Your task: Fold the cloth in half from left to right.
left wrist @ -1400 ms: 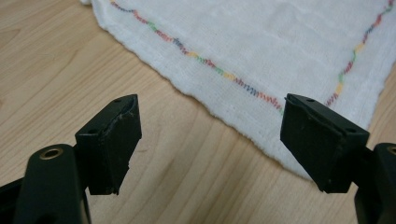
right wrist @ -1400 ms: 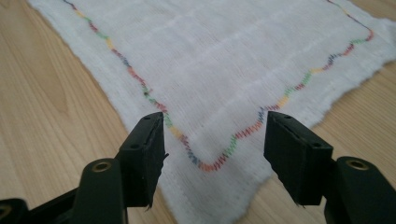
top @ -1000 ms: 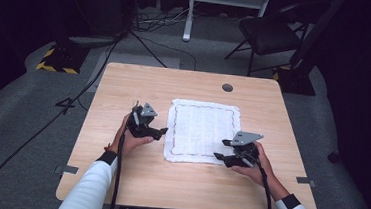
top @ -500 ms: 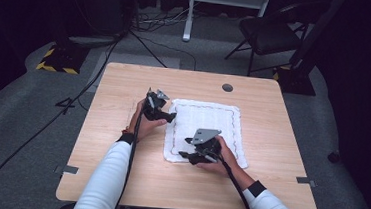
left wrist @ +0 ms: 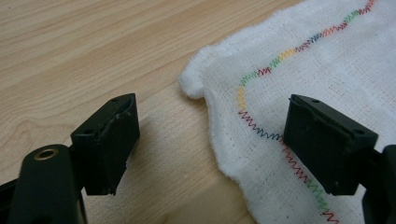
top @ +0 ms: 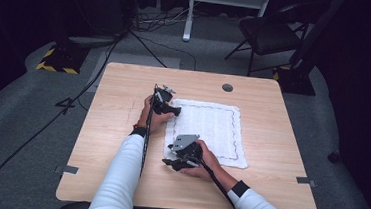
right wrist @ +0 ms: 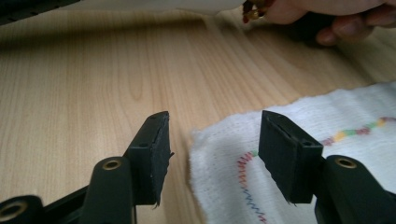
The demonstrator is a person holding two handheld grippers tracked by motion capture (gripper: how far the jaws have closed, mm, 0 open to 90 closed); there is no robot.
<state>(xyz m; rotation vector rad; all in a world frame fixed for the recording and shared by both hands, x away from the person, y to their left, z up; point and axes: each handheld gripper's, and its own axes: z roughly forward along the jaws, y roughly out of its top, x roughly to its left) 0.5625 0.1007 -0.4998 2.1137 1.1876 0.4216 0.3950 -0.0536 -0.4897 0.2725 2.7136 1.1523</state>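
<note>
With the white cloth [top: 206,131] lying flat mid-counter, I'd have the right gripper [right wrist: 212,154], jaws spread wide astride its near left corner, and the left gripper [left wrist: 210,140], equally agape at the far left corner, both dip lower before pinching so each bites hem, not wood.

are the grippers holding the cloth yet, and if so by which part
Nothing is held. The left gripper and right gripper are both open, each straddling a corner of the white cloth on its left edge, jaws not closed on it.
</note>
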